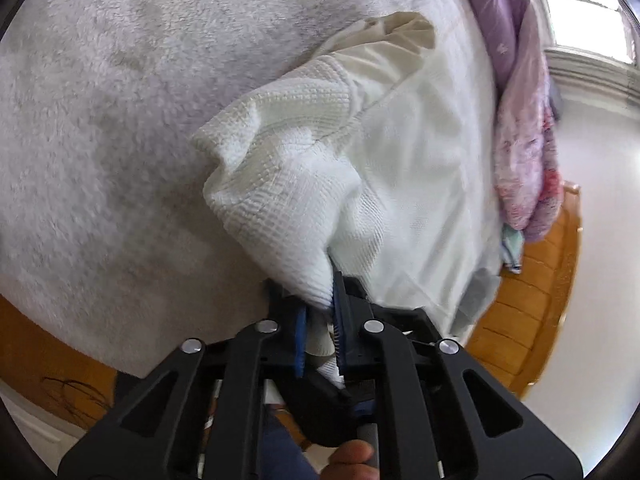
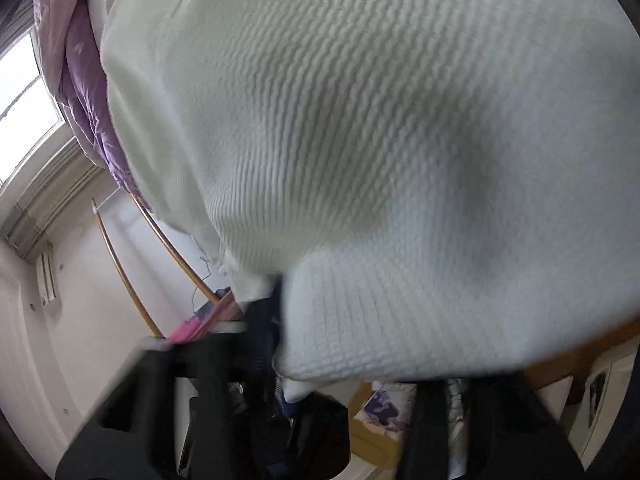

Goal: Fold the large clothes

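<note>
A white waffle-knit garment (image 1: 280, 184) lies partly on a fluffy white bed cover (image 1: 100, 120). My left gripper (image 1: 320, 320) is shut on a bunched edge of the garment, which rises from the blue pads (image 1: 340, 312) and drapes away to the right. In the right wrist view the same garment (image 2: 380, 140) fills most of the frame, very close and blurred. My right gripper (image 2: 280, 344) is at the garment's lower edge with cloth pinched between its fingers; the right finger is hidden under the cloth.
A purple and pink quilt (image 1: 524, 120) is piled at the far side of the bed, seen too in the right wrist view (image 2: 92, 92). A wooden bed frame (image 1: 532, 300) borders the bed. A window (image 2: 24, 92) and white wall lie beyond.
</note>
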A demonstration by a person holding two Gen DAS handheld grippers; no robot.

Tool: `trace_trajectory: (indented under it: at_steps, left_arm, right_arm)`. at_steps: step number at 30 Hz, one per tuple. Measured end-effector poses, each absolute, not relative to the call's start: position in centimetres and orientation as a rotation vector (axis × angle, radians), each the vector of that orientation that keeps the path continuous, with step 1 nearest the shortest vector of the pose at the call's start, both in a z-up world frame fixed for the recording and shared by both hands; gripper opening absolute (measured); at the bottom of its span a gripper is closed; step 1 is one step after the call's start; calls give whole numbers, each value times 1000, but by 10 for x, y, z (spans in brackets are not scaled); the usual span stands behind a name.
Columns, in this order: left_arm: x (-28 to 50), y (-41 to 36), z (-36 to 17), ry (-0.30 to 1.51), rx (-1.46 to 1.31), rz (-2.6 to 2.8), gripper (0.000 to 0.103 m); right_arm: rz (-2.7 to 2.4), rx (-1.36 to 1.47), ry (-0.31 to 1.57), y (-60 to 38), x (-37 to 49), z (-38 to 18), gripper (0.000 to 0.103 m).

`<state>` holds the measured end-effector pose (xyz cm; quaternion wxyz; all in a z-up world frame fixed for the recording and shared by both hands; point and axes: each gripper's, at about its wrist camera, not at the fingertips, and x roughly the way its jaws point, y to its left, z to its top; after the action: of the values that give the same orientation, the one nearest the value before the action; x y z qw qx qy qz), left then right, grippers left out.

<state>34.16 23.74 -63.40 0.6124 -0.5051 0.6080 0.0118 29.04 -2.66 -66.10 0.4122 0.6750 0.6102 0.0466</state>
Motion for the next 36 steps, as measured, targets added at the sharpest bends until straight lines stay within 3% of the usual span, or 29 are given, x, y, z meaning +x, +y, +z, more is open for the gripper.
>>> trace_trajectory:
  at_steps: [1,3,4,9,11,12,13,14,20,25,31,36]
  left_arm:
    - [342,239,-638,1410,-1181,40,16]
    - [346,243,-646,1420,-1193,83,37]
    - [349,247,-648,1411,-1171,117,43]
    - [386,245,-657,1423,-1097,120,47]
    - [403,240,-649,1412,-1040,118,44]
    - [408,236,-641,1390,-1018,108,37]
    - [413,230,-634,1382,-965,106,21]
    - [415,224,-625,1376,-911,100,17]
    - [432,154,-537,1267,-648,48,15]
    - [453,53,-480,1193,-499,-102,15]
    - [462,-98,-483,1224,-347,-310,16]
    - [453,-191,-538,1378,-173,-449,16]
  right_arm:
    - [120,1692,1529,-29,293,-661,14]
    - [140,1680,1518,-32,296,-656,10]
    - [148,1689,1511,-33,297,-654,10]
    - [168,1730,1495,-40,291,-651,9]
    - [184,1738,1499,-45,289,-649,9]
    - [192,1740,1498,-50,286,-649,9]
    - [204,1747,1491,-57,286,-647,9]
    - [211,1753,1484,-56,295,-646,9]
    - [311,1818,1393,-94,313,-607,9]
    - [342,1866,1255,-174,324,-579,9]
    - [205,1958,1103,-304,312,-591,10]
    - [18,2014,1077,-364,276,-631,17]
